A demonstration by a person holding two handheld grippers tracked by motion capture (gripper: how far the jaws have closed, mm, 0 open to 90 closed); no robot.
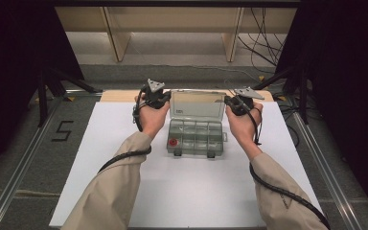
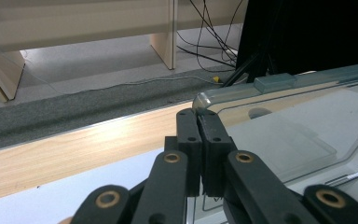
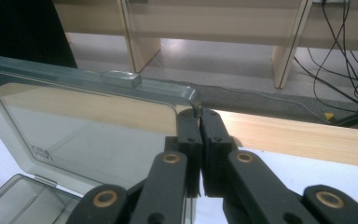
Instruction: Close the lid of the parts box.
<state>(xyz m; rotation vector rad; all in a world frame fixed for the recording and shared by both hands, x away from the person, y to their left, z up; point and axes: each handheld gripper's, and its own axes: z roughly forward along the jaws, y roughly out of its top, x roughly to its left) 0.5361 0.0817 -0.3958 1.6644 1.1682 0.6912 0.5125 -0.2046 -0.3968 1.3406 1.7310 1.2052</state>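
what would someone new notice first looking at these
First, the clear compartment box in the middle of the white table, its transparent lid standing open. The left gripper and right gripper are each shut on a top corner of that lid, one per side. A small red item sits in the box's front-left compartment.

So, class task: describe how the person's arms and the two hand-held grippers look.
Both arms wear beige sleeves. The left hand-held gripper and right hand-held gripper have black jaws on black linkage arms with brass-coloured pivot pins. Each carries a grey three-cornered plate on top and trails a black ribbed cable.
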